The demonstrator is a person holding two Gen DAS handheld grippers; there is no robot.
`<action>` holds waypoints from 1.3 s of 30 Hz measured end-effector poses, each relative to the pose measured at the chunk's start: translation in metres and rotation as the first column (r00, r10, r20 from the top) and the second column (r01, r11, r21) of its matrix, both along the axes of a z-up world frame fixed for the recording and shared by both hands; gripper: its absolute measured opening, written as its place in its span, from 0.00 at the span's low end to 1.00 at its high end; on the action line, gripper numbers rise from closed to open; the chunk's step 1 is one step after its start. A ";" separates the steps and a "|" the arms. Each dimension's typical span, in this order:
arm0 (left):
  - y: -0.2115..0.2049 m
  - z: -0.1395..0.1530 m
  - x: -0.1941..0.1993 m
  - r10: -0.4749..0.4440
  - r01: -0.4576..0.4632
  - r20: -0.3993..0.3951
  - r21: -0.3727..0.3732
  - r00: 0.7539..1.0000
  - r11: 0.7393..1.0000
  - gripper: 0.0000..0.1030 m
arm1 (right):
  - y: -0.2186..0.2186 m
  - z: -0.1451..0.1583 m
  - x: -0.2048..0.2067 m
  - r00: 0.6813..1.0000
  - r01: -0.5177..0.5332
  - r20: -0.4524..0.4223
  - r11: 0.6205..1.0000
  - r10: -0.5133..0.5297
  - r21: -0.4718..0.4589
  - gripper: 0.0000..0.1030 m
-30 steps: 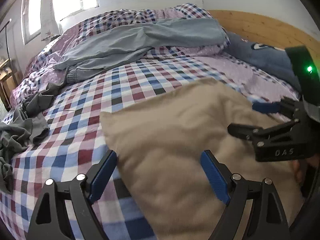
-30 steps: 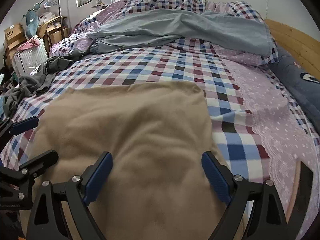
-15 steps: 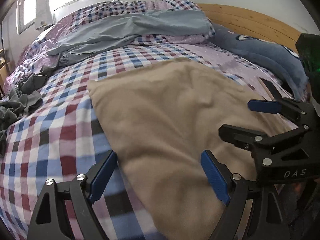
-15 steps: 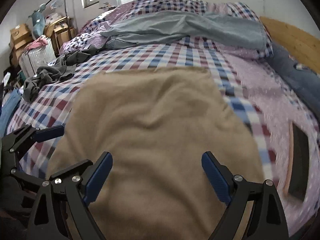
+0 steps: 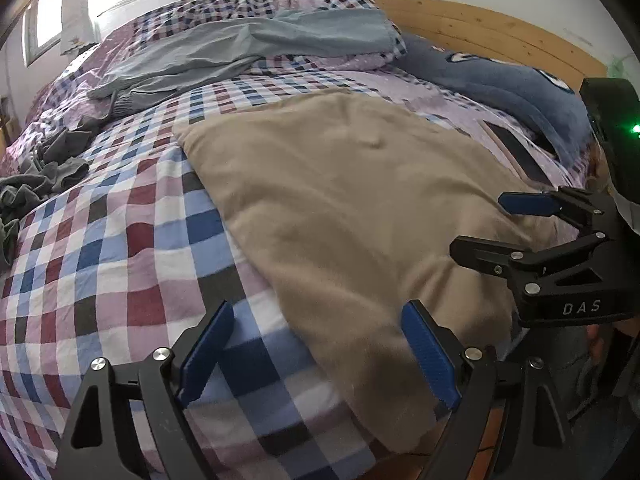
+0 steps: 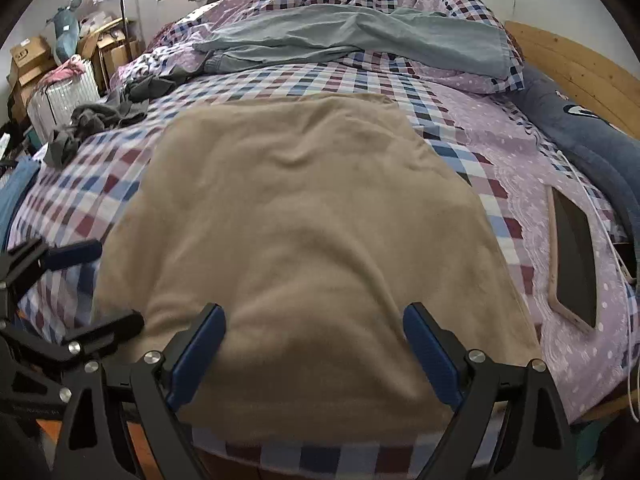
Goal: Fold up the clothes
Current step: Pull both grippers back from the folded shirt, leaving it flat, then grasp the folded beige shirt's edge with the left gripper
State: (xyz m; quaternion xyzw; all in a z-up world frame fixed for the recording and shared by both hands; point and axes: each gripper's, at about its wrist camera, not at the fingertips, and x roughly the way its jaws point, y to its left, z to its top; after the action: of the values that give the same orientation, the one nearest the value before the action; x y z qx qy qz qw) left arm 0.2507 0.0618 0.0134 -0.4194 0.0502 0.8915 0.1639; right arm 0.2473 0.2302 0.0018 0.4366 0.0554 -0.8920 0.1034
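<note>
One label, "DAS", on right gripper (image 5: 516, 232).

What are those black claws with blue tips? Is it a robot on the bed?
No robot. A person holds two grabbing tools, one in each hand, and each tool carries a camera looking out along its two fingers. One picture comes from the left gripper, the other from the right gripper. Each camera also sees the other tool off to the side. Both claws are open and hold nothing. Under them a tan cloth lies spread flat on the checked bedcover, waiting to be folded. Farther back lie grey-blue trousers, and a crumpled dark grey garment sits at the bed's left edge. A dark flat tablet rests on the right side.
</note>
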 end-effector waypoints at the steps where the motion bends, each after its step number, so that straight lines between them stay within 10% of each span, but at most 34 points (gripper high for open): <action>1: 0.000 0.000 0.003 -0.007 0.007 0.000 -0.005 1.000 1.000 0.86 | 0.001 -0.001 0.003 1.000 0.004 0.005 1.000 -0.004 0.000 0.91; 15: 0.008 -0.015 0.021 -0.078 0.075 0.147 0.024 0.986 0.997 0.86 | 0.003 -0.015 0.026 0.992 0.027 0.122 0.996 -0.038 0.089 0.91; 24: -0.010 -0.025 0.027 -0.116 0.044 0.313 0.229 0.943 0.972 0.86 | 0.035 0.019 0.025 0.981 0.193 0.013 0.980 -0.192 -0.056 0.91; 39: -0.055 -0.039 0.009 -0.119 -0.201 0.448 0.603 0.886 0.772 0.86 | 0.030 0.044 0.023 0.975 0.175 -0.105 0.966 -0.197 -0.191 0.91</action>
State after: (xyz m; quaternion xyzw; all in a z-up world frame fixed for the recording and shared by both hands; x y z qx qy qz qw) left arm 0.2599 0.0065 -0.0256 -0.5394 -0.3033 0.7330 0.2824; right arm 0.2700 0.2597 0.0456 0.3729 -0.0609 -0.9242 0.0547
